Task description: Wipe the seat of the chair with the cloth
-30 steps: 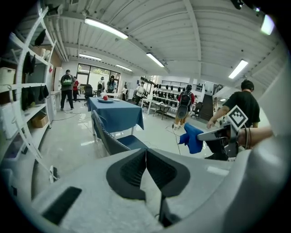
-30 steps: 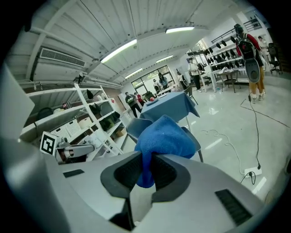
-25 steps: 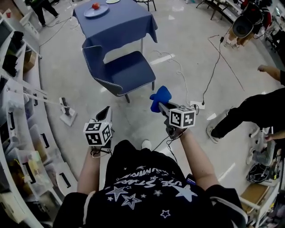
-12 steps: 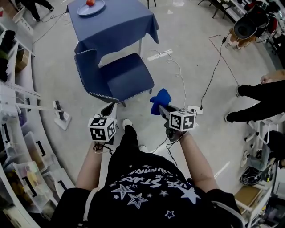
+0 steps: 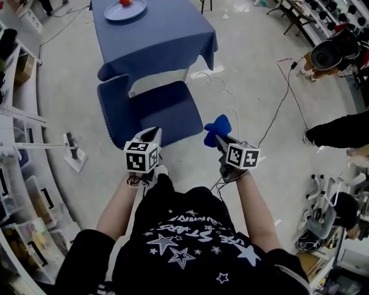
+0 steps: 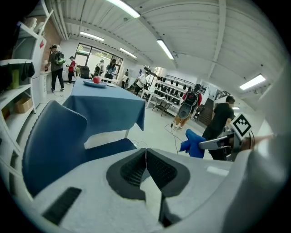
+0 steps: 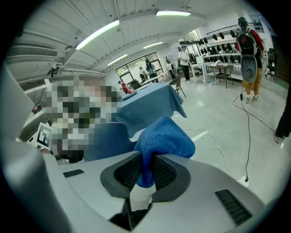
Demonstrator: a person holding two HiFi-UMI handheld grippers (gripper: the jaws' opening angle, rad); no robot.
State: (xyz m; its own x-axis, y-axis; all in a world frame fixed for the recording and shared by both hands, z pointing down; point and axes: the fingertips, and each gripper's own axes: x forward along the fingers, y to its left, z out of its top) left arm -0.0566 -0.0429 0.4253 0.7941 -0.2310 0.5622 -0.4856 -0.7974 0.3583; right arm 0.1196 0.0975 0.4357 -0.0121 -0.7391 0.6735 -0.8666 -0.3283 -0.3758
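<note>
A blue chair (image 5: 154,106) stands on the floor in front of me, its seat bare and its backrest (image 5: 109,109) at the left. In the left gripper view the chair (image 6: 50,145) fills the lower left. My right gripper (image 5: 218,136) is shut on a bright blue cloth (image 5: 217,128), held in the air just right of the seat's near corner. The cloth (image 7: 161,141) bunches above the closed jaws in the right gripper view. My left gripper (image 5: 151,136) is shut with nothing in it, over the seat's near edge.
Behind the chair stands a table with a blue tablecloth (image 5: 153,34) carrying a plate with a red fruit (image 5: 124,7). A white cable (image 5: 228,95) and a black cable (image 5: 279,103) trail over the floor at the right. Shelving (image 5: 23,167) lines the left side. A person's dark sleeve (image 5: 340,129) reaches in at the right.
I have stepped closer to the chair: it now lies right before both grippers. The cloth stays clamped in the right gripper. The person at the right has moved farther off.
</note>
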